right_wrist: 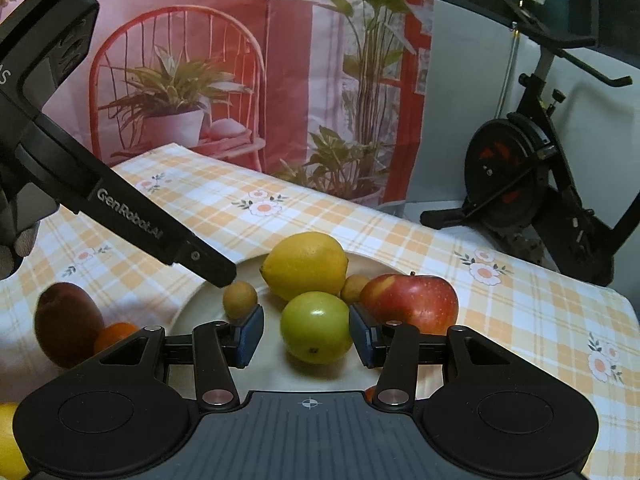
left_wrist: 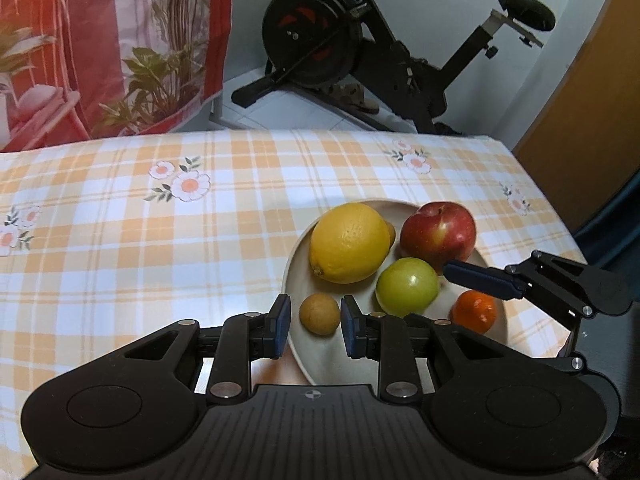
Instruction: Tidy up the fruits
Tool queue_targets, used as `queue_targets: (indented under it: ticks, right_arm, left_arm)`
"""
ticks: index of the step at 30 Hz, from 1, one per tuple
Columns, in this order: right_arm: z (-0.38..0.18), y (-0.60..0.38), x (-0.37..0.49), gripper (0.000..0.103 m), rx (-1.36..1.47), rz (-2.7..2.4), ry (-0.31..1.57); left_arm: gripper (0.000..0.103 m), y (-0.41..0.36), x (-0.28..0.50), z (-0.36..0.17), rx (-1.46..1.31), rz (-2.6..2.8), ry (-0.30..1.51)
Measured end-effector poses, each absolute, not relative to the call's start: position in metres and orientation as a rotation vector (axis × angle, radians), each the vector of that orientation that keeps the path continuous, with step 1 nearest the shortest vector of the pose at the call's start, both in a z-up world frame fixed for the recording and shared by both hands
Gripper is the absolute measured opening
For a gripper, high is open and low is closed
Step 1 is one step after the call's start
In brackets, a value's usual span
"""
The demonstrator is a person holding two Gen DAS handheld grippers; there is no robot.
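A pale plate on the checked tablecloth holds a lemon, a red apple, an orange, a green fruit and two small brown fruits. My left gripper stands over the plate's near side. Its jaws are set narrow, shut on one small brown fruit at the fingertips. The other brown fruit peeks out behind the lemon. My right gripper reaches in from the other side. The green fruit sits between its pads, and the red apple lies just beyond the right pad.
Beside the plate on the cloth lie a kiwi, a second orange and a yellow fruit at the picture's edge. An exercise bike and a printed backdrop stand beyond the table's far edge.
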State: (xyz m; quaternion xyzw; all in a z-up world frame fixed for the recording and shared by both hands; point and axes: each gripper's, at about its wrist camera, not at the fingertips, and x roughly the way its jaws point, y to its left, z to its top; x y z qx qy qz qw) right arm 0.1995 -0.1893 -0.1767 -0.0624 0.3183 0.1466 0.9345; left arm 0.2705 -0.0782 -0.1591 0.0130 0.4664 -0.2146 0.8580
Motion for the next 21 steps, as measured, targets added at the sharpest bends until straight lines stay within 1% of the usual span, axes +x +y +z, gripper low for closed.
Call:
queue_targets:
  ticks: [10,21]
  right_arm:
    - [-0.157,-0.186,0.161,0.044,-0.043,0.288,0.628]
    - [-0.163,-0.164,0.113,0.044,0.048,0.291,0.659]
  left_arm:
    - [0.029,-0.039,0.235,-0.134,-0.001,-0.421,0.93]
    - [0.029,0.005,0.183,-0.124,-0.045,-0.368,0.859]
